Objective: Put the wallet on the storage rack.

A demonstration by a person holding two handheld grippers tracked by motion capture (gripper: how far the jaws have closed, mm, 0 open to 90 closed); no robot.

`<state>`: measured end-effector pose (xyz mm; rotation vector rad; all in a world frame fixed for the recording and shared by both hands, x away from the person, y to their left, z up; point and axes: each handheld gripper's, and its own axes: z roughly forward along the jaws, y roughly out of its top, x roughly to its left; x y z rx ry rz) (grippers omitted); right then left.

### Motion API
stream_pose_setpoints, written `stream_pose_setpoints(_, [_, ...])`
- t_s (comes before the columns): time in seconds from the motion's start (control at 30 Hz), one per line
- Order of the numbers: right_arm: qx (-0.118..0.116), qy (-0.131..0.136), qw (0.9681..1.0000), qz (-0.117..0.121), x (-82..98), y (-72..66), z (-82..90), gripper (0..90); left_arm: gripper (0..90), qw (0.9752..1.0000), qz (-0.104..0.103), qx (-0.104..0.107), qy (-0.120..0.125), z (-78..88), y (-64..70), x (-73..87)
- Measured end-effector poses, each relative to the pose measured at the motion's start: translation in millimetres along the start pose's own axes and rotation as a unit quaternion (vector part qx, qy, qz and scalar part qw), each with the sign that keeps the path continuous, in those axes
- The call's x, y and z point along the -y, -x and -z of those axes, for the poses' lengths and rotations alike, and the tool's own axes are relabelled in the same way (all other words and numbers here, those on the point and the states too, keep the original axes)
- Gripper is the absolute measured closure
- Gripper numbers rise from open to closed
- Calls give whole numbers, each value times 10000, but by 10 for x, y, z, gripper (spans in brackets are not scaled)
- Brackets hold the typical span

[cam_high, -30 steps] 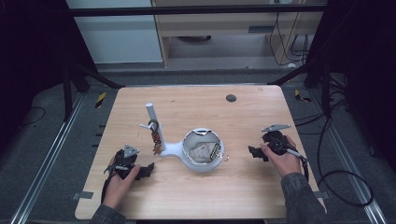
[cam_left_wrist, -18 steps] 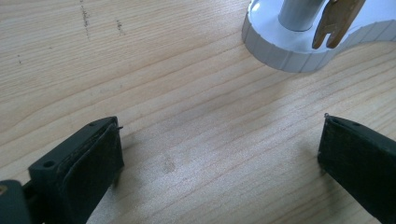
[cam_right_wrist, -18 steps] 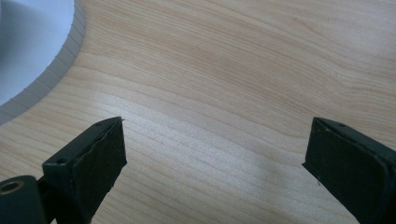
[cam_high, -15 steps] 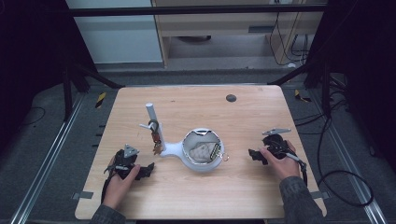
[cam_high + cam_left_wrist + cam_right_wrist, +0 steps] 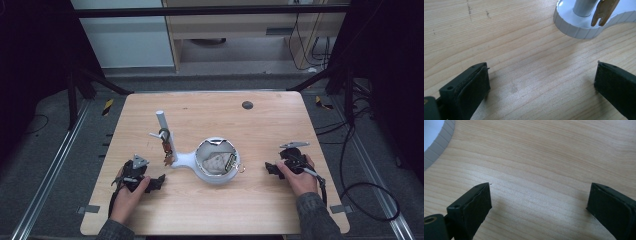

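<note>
The high view is evenly lit from above, so the wooden table [image 5: 210,210] is bright while the floor and the frame around it, from 9 to 3 o'clock, fall into deep darkness; the picture is a little soft and grainy. In both gripper views the light is diffuse and clean, the wood grain is sharp, and soft shadows lie on the wood beside the dark jaws at 7 and 4 o'clock, without any strong glare

A small dark round disc [image 5: 247,105] lies near the far edge of the light wooden bench [image 5: 260,210], toward its right corner, well apart from everything else.
</note>
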<state>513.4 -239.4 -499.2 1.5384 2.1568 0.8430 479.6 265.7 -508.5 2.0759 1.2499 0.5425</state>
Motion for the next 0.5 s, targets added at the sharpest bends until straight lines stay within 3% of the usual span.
stream_pose_setpoints(0.13, [68, 72, 9999, 22, 32, -21, -22, 43, 0, 10000, 1, 0, 2, -1, 0, 0])
stream_pose_setpoints(0.23, [209, 134, 9995, 190, 59, -54, -40, 22, 0, 10000, 2, 0, 0, -1, 0, -1])
stream_pose_setpoints(0.37, [263, 511, 9983, 113, 153, -77, -48, 16, 0, 10000, 2, 1, 1, -1, 0, 0])
stream_pose_setpoints(0.5, [267, 511, 9983, 77, 176, -93, -27, 16, 0, 10000, 1, 1, 1, -1, 0, -1])
